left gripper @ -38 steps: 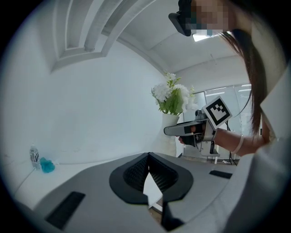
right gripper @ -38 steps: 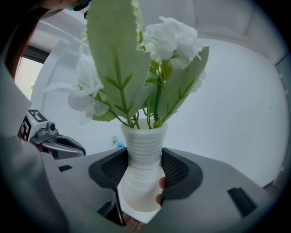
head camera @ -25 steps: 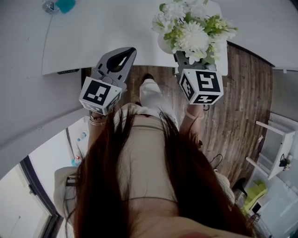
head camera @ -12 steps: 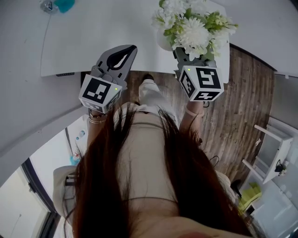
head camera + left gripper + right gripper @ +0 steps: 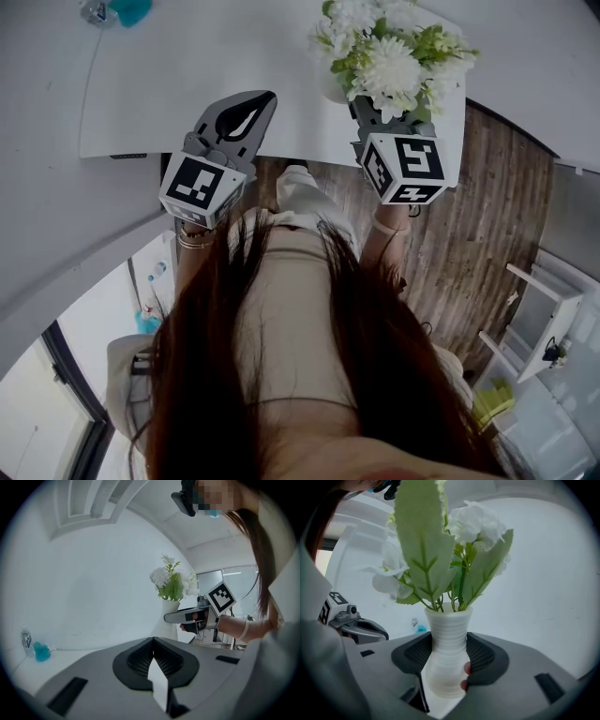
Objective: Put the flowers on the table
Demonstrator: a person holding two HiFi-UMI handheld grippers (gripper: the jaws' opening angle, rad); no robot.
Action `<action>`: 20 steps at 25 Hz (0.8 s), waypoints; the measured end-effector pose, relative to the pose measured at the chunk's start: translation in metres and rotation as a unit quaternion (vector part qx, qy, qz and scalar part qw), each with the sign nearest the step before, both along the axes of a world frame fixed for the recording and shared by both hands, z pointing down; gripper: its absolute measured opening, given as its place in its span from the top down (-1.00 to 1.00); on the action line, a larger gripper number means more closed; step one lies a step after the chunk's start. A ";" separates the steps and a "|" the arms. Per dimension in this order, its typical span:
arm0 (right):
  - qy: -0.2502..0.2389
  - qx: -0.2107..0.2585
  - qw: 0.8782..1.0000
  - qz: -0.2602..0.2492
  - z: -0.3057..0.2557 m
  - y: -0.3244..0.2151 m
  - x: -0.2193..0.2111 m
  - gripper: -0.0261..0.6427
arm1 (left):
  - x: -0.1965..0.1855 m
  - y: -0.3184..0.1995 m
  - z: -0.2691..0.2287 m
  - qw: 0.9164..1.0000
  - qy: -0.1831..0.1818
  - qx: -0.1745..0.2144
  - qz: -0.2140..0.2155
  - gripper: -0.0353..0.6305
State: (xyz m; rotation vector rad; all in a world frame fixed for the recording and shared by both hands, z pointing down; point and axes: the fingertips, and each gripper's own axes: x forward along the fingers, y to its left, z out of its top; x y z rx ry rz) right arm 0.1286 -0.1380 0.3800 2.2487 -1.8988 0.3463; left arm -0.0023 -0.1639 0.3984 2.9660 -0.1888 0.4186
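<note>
A person with long dark hair (image 5: 281,375) and pale beige clothes stands at the near edge of a white table (image 5: 187,66), a gripper in each hand. The left gripper (image 5: 255,101) is held out over the table's edge. Its two jaws are pressed together at the tips with nothing between them, and its marker cube (image 5: 199,187) sits back by the wrist, which wears a thin bracelet (image 5: 192,242). The right gripper (image 5: 449,651) is level with it, well apart on the other side. Its jaws are spread partway and close on the waist of a white ribbed vase (image 5: 446,625), one dark pad against each side, so the vase stands upright between them. Out of the vase rise the flowers (image 5: 389,56), white blooms with green stems and broad toothed leaves, which hide the jaw tips from above. The vase is at the table's near right corner, over the white top. Whether its base rests on the surface or hangs just above it, I can't tell. Past that corner, dark wooden floor planks (image 5: 487,187) show, and a white shelf unit (image 5: 544,309) stands off to the right. Far across the table, at its left end, a small clear bottle (image 5: 26,639) stands just beside a teal-blue object (image 5: 42,652), both well away from the vase and either gripper. Behind the table runs a plain white wall (image 5: 93,583).
</note>
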 end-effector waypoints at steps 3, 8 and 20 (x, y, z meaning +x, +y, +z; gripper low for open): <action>0.003 0.001 1.000 -0.005 0.002 -0.001 0.001 0.19 | 0.003 -0.001 0.002 1.000 0.003 -0.001 -0.002 0.88; 0.004 -0.002 1.000 -0.011 -0.001 0.000 0.001 0.19 | 0.004 0.000 -0.005 1.000 0.000 -0.001 -0.008 0.88; 0.020 -0.011 0.999 -0.029 0.006 -0.002 0.009 0.19 | 0.023 0.001 -0.001 1.000 -0.006 -0.004 -0.006 0.88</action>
